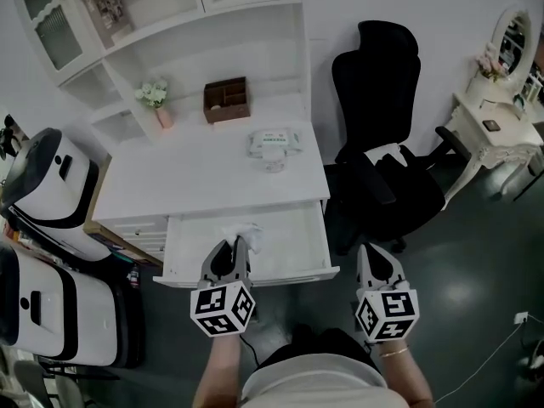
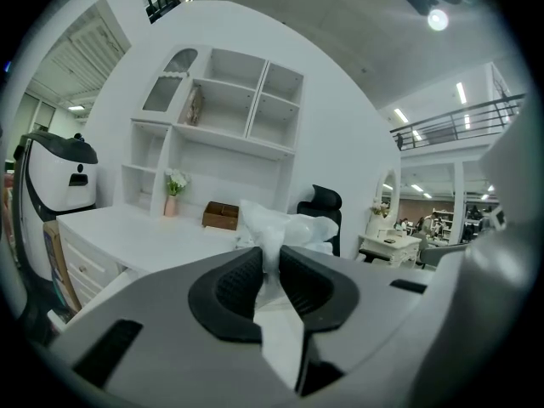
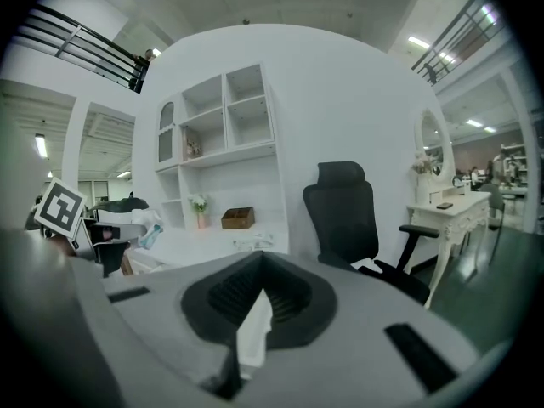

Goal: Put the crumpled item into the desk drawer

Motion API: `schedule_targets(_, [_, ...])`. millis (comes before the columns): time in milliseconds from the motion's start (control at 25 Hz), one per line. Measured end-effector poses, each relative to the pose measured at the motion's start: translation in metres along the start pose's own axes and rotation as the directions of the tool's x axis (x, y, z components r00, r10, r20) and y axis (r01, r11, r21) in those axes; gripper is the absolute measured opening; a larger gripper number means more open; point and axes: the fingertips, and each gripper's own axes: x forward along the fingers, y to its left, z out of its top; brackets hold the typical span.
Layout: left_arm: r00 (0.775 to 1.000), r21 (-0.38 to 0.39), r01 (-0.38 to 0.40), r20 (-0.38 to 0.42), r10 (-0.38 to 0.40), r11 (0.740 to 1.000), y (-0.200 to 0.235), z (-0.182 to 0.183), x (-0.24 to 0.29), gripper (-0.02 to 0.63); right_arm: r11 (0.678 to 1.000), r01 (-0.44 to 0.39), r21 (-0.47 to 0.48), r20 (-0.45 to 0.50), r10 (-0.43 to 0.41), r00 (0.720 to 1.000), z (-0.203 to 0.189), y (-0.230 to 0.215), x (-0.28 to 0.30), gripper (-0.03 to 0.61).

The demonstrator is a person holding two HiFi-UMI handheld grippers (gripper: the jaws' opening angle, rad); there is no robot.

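Note:
The crumpled white item (image 1: 244, 231) is pinched between the jaws of my left gripper (image 1: 232, 245), which is shut on it. It hangs over the open desk drawer (image 1: 293, 236), near the drawer's middle. From the left gripper view the crumpled item (image 2: 285, 226) bulges out above the black pads (image 2: 234, 283) of the left gripper (image 2: 270, 266). My right gripper (image 1: 371, 252) hovers to the right of the drawer's front corner, over the floor. In its own view the right gripper (image 3: 260, 277) is shut with nothing between its pads. That view also catches the left gripper's marker cube (image 3: 61, 213).
On the white desk top (image 1: 187, 181) lie a pack of wipes (image 1: 274, 143), a brown box (image 1: 226, 100) and a small flower vase (image 1: 155, 104). A black office chair (image 1: 382, 168) stands right of the desk. White appliances (image 1: 51, 185) stand at the left, a dressing table (image 1: 493, 126) at the far right.

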Motion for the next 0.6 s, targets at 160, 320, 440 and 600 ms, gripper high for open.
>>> schedule_targets(160, [1.0, 0.004, 0.005, -0.001, -0.005, 1.0, 0.003, 0.002, 0.01, 0.057, 1.0, 0.017, 0.003, 0.003, -0.017, 1.0, 0.004, -0.004, 0.008, 0.002])
schedule_targets(320, [1.0, 0.001, -0.002, 0.001, 0.002, 1.0, 0.007, 0.004, 0.02, 0.057, 1.0, 0.023, 0.002, 0.004, -0.023, 1.0, 0.006, -0.009, 0.018, 0.002])
schedule_targets(440, [1.0, 0.001, -0.008, 0.002, 0.008, 1.0, 0.009, 0.006, 0.03, 0.057, 1.0, 0.021, 0.003, 0.007, -0.021, 1.0, 0.01, -0.014, 0.03, 0.002])
schedule_targets(600, [1.0, -0.001, -0.027, 0.0, 0.027, 1.0, 0.013, 0.008, 0.047, 0.057, 1.0, 0.002, -0.001, 0.014, -0.002, 1.0, 0.019, -0.019, 0.051, 0.002])
